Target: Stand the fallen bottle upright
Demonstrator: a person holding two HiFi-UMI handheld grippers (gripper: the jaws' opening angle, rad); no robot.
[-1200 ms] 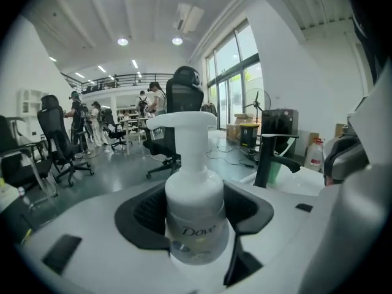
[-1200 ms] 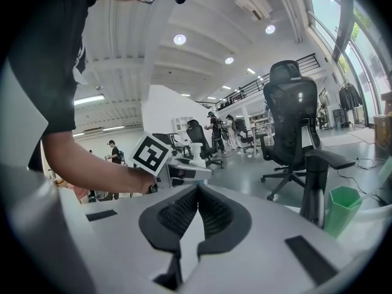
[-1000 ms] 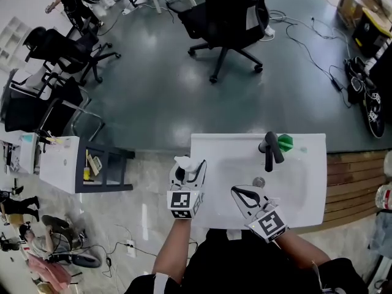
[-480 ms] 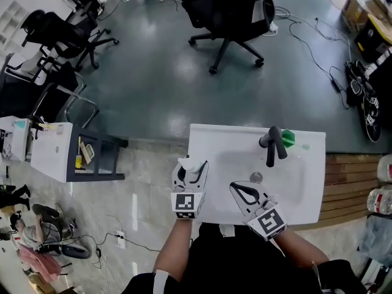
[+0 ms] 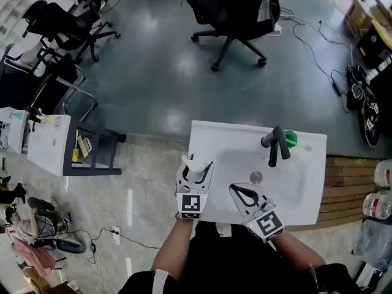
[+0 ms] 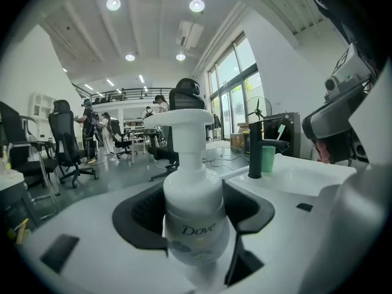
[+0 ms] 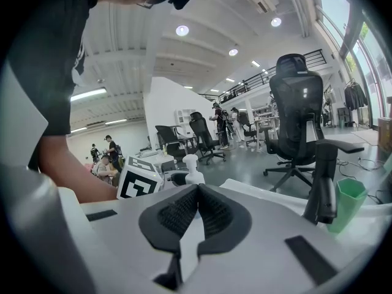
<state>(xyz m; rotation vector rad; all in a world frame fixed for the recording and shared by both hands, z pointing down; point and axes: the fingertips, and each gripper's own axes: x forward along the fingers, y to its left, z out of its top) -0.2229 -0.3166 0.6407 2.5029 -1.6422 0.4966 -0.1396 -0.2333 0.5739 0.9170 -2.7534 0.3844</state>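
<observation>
The white pump bottle (image 6: 195, 208) stands upright on the sink (image 5: 245, 141), at the left front corner of its flat rim, on the side where the person stands. The left gripper (image 5: 195, 170) has the bottle between its jaws. The dark pads lie against both sides of the bottle's body, and the jaws are opening. The pump head rises above them. The right gripper (image 7: 196, 188) hangs over the front edge of the sink, just in front of the basin's drain (image 5: 256, 177). Its jaws are pinched together at the tips with nothing between them. At the back of the sink stands the black faucet (image 5: 277, 144), its spout reaching over the basin. A green cup (image 5: 290, 139) sits just beside the faucet on the right. Beyond the sink, on the dark floor, a black office chair (image 5: 236, 11) stands well apart.
</observation>
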